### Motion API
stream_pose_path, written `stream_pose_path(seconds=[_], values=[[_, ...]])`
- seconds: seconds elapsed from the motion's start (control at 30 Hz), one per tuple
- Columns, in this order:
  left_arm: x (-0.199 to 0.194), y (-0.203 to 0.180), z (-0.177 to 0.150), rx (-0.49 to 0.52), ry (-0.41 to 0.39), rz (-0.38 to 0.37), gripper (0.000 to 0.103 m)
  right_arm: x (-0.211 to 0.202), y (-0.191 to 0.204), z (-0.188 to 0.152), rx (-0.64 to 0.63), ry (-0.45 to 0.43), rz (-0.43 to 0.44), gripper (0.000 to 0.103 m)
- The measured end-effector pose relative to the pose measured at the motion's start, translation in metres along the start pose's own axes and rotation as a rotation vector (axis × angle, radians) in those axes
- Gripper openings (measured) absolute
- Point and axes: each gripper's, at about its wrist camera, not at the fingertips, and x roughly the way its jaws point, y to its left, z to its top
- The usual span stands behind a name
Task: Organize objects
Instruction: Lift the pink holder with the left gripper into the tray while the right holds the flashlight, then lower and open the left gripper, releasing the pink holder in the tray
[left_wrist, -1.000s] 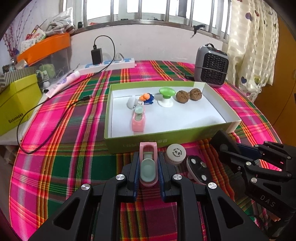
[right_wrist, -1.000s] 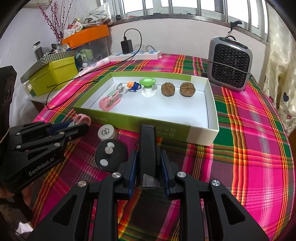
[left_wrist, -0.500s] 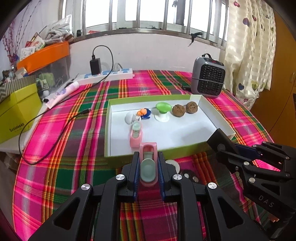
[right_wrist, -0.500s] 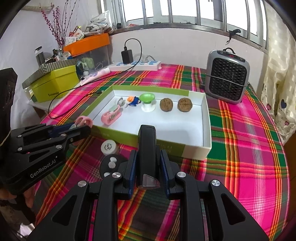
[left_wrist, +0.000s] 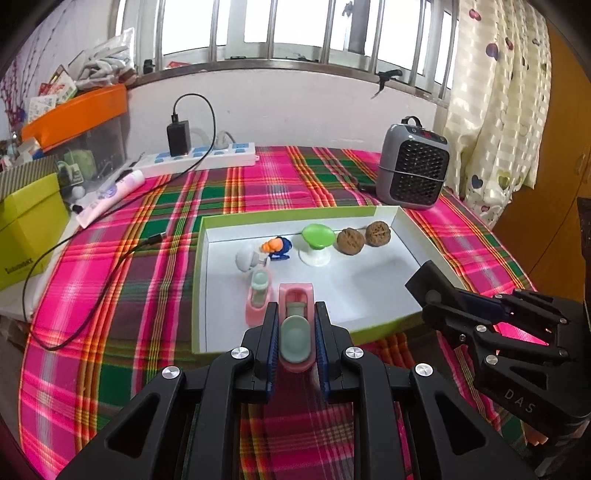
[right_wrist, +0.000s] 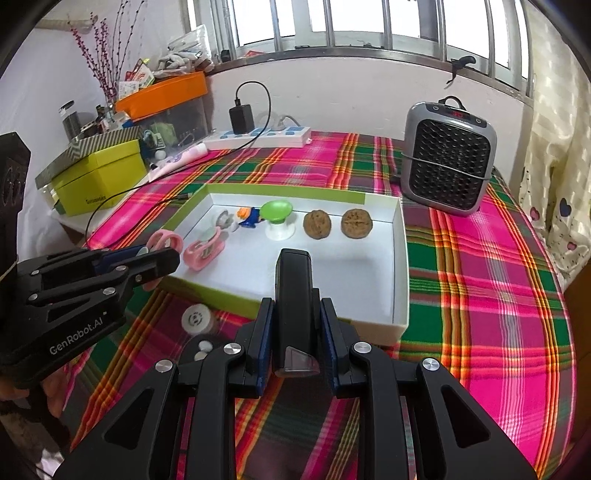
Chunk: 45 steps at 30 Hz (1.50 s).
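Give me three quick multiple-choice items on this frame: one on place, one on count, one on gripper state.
1. Where do the two walnuts lie?
A. inside the white box
B. on the plaid cloth
C. on the heater

2. How many pink clips show in all?
A. one
B. two
C. four

3. What is the right gripper doing?
A. hanging open and empty
B. shut on a black block
C. shut on a walnut

Answers:
1 A, both sit by the box's far wall.
2 B, one pink clip lies in the box, another is in the left gripper.
3 B, the black block is clamped between its pads.
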Motion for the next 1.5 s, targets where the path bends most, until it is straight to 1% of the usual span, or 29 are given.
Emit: stream_pose_path(seconds=[0.4, 0.73, 1.07, 1.5], values=[[0.025, 0.002, 0.013, -0.011, 0.024, -0.004, 0.016, 0.015, -0.012, 0.018, 0.004, 0.004, -0.011, 0.025], [0.045, 0.002, 0.022, -0.025, 0.046, -0.012, 0.016, 0.03, -0.023, 0.03, 0.024, 0.021, -0.046, 0.025], [0.065, -0.002, 0.024, -0.017, 0.089, -0.021, 0.016, 0.048, -0.033, 0.035, 0.041, 0.061, -0.058, 0.025], [0.079, -0.002, 0.026, -0.014, 0.116, -0.01, 0.016, 0.064, -0.042, 0.036, 0.038, 0.1, -0.058, 0.025]])
